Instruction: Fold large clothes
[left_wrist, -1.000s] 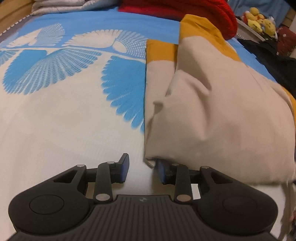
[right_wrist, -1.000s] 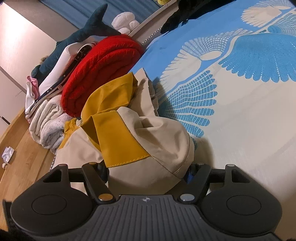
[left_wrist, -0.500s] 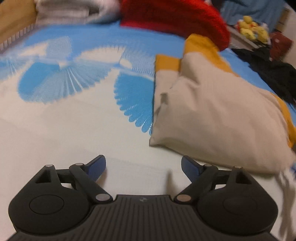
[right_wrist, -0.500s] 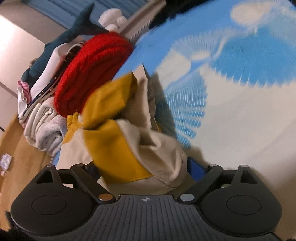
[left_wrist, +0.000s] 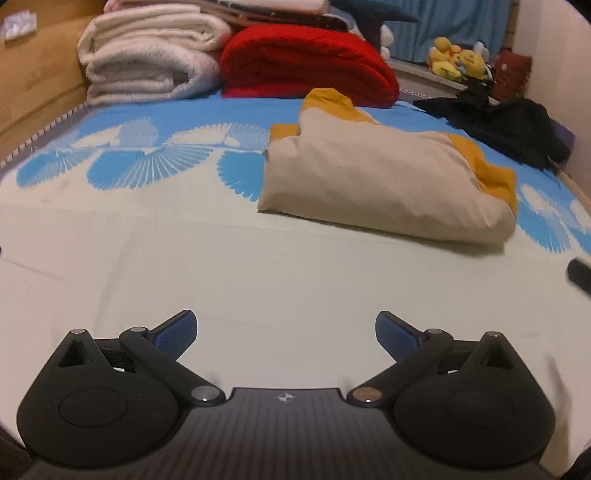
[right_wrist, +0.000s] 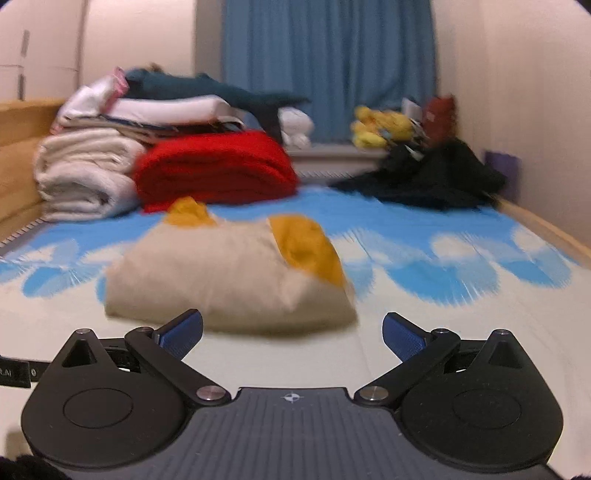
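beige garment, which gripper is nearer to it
Right. The right gripper is open just short of the beige garment, its near edge close ahead. The left gripper, also open, has a wider strip of sheet before it.

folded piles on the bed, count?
3, plus one unfolded heap. Beige-and-mustard garment mid-bed; red blanket behind it; white blanket left of the red one, with smaller items stacked on top. Black clothing lies crumpled far right. More may be hidden behind.
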